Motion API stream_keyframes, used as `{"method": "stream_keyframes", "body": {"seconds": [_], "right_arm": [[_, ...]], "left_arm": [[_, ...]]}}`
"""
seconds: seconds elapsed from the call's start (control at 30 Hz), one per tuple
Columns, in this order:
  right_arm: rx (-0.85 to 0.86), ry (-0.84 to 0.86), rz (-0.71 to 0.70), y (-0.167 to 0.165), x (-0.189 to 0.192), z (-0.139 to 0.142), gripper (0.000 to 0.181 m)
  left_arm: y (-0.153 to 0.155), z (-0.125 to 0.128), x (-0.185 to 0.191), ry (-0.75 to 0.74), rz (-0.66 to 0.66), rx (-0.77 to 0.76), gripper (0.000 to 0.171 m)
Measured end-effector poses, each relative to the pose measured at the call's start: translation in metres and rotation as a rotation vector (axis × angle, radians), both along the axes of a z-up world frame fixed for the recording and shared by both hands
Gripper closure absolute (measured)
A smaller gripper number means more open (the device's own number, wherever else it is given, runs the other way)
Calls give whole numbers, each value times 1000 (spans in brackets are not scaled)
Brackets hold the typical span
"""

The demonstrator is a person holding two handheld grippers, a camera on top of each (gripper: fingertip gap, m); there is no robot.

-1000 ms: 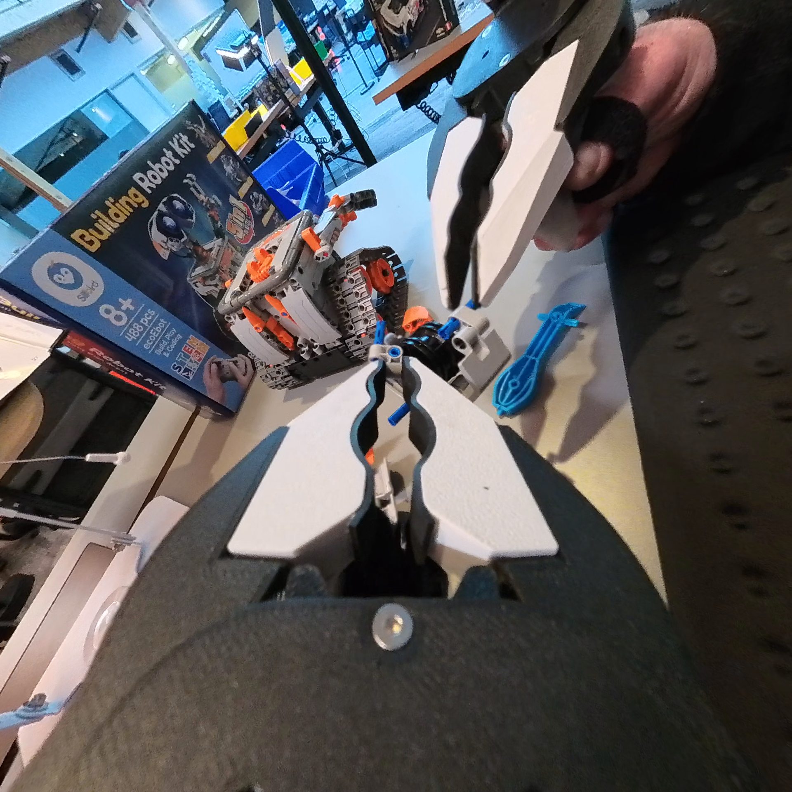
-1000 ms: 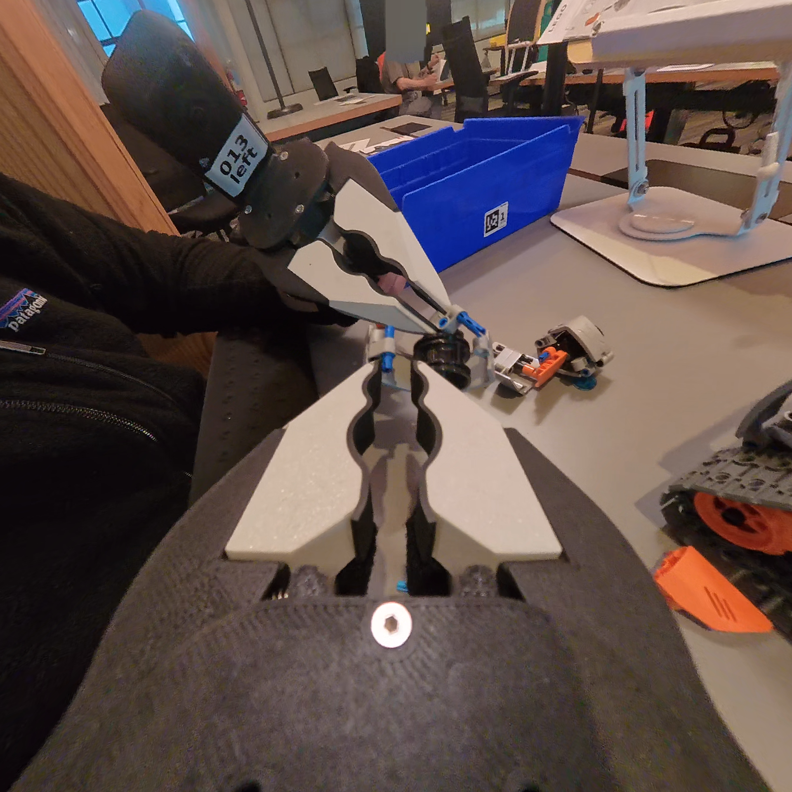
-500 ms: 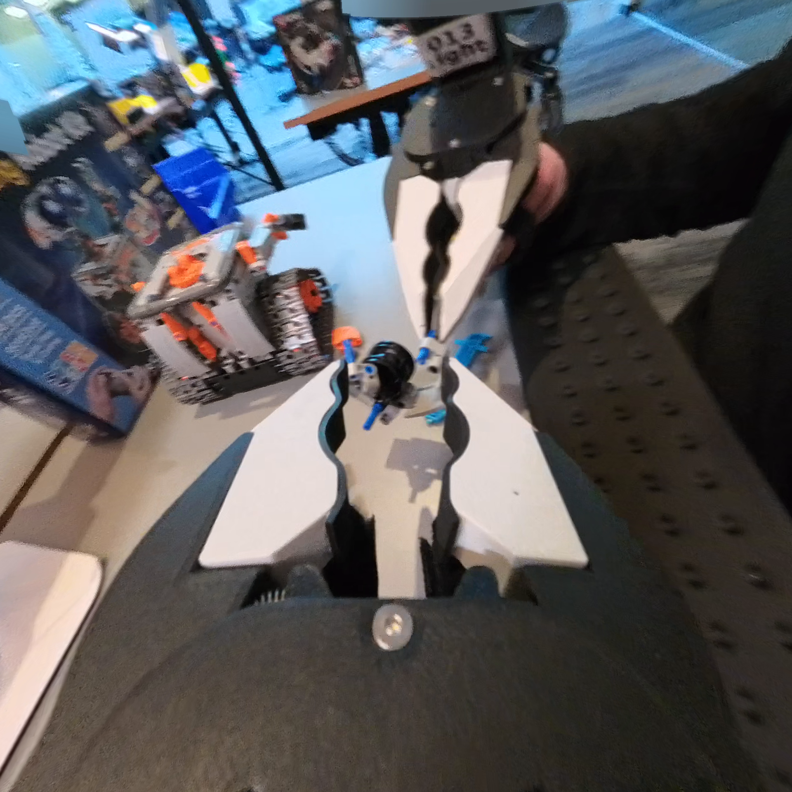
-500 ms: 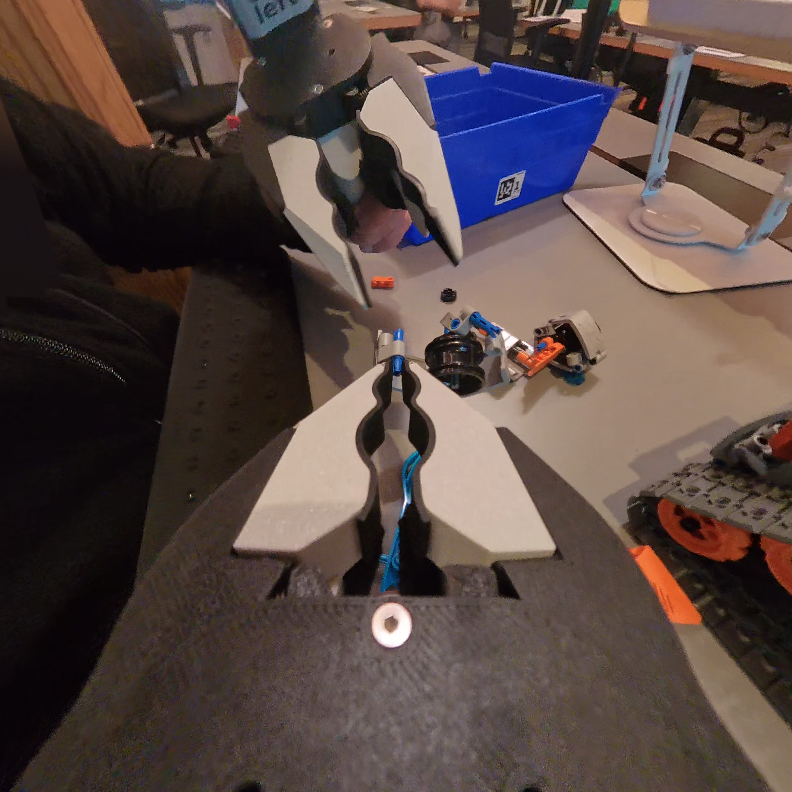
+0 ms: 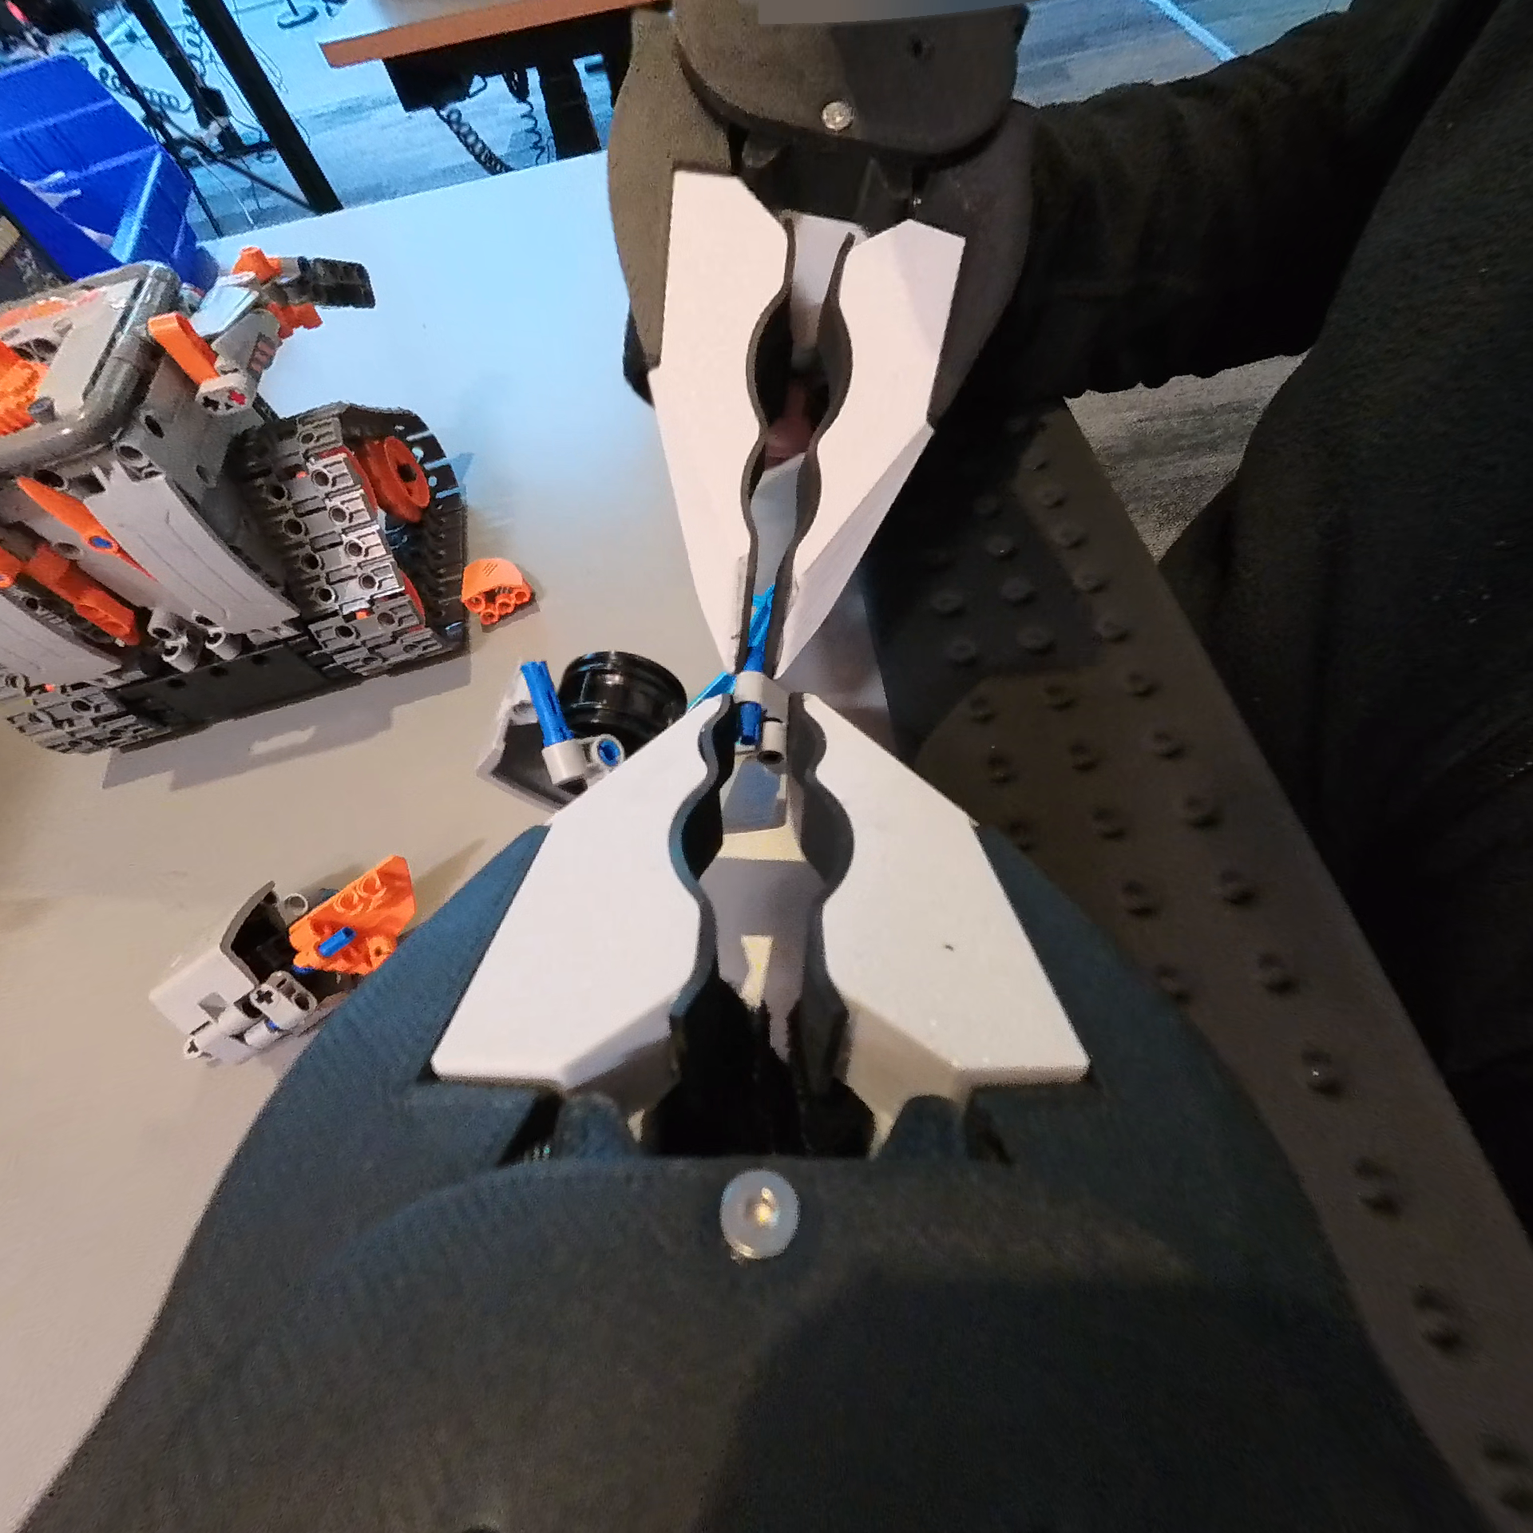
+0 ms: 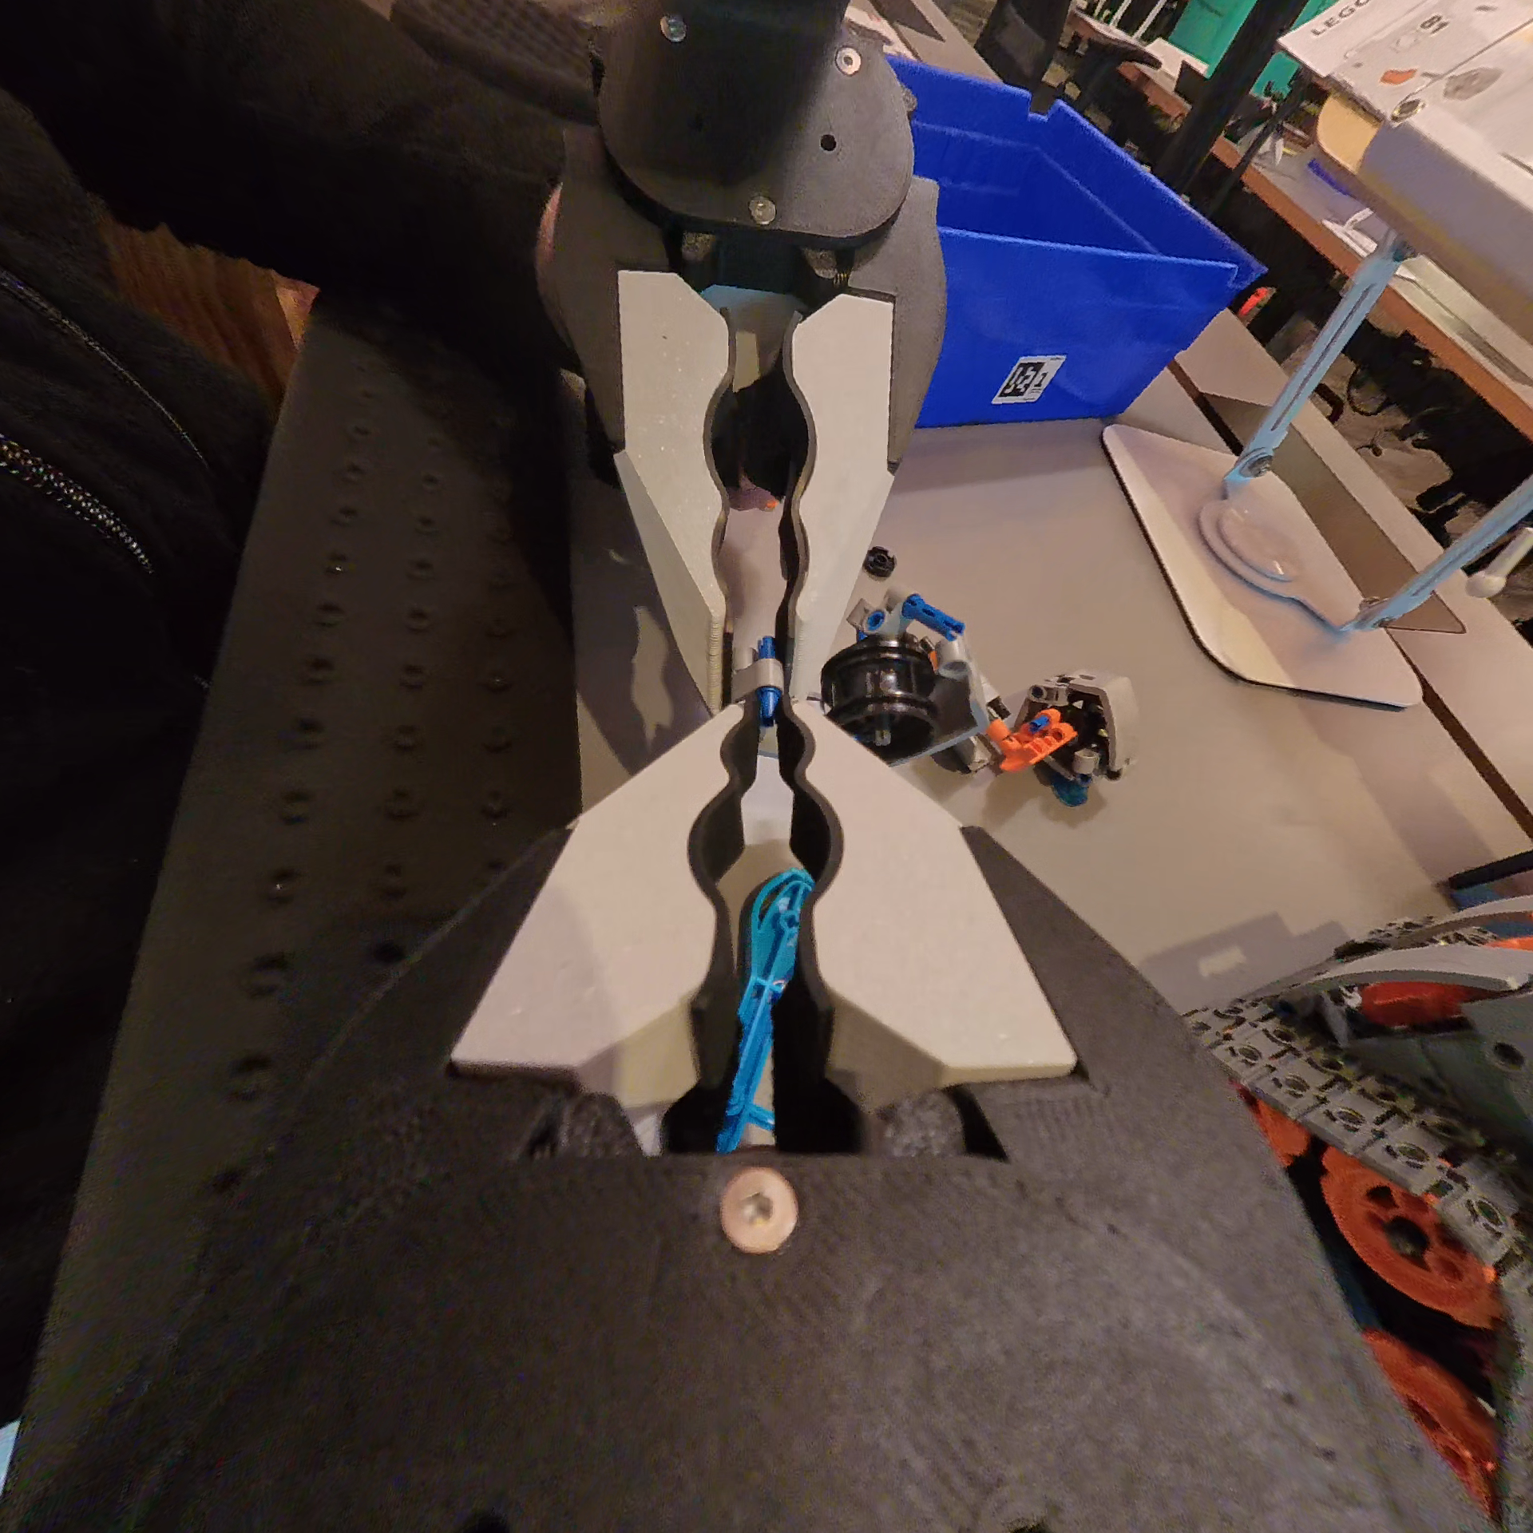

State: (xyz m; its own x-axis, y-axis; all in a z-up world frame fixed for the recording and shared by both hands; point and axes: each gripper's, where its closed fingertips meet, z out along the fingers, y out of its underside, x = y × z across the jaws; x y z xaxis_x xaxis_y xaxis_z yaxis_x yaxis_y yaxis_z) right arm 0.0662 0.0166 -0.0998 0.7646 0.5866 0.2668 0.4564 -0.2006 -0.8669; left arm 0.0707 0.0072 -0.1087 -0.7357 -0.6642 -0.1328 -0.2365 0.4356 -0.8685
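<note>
Blue pin (image 5: 751,720) lengthwise between tool tips.

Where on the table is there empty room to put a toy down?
Bare table lies near the left gripper, beside the grey and orange piece. More lies between the tracked robot and the right gripper. It is crowded around the black wheel piece, where both grippers meet.

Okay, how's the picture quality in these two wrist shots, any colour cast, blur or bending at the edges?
Left wrist view: cool bluish daylight on the table, a sharp shadow under the tracked robot model, wide-angle bending at the edges. Right wrist view: warmer and dimmer, the orange wheels at the lower right soft, the blue bin crisp.
</note>
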Motion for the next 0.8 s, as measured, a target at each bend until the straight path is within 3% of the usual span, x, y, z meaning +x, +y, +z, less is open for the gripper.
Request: {"method": "stream_keyframes", "body": {"seconds": [0.2, 0.43, 0.7, 0.8], "right_arm": [[-25, 192, -4, -3, 12, 7, 179], [-57, 367, 16, -3, 17, 13, 180], [-52, 453, 77, -6, 13, 23, 180], [-37, 452, 101, -8, 9, 26, 180]], "left_arm": [[18, 23, -5, -85, 32, -23, 144], [33, 19, 3, -131, 95, 59, 132], [39, 17, 8, -57, 115, -72, 152], [35, 9, 9, -29, 101, -66, 167]]}}
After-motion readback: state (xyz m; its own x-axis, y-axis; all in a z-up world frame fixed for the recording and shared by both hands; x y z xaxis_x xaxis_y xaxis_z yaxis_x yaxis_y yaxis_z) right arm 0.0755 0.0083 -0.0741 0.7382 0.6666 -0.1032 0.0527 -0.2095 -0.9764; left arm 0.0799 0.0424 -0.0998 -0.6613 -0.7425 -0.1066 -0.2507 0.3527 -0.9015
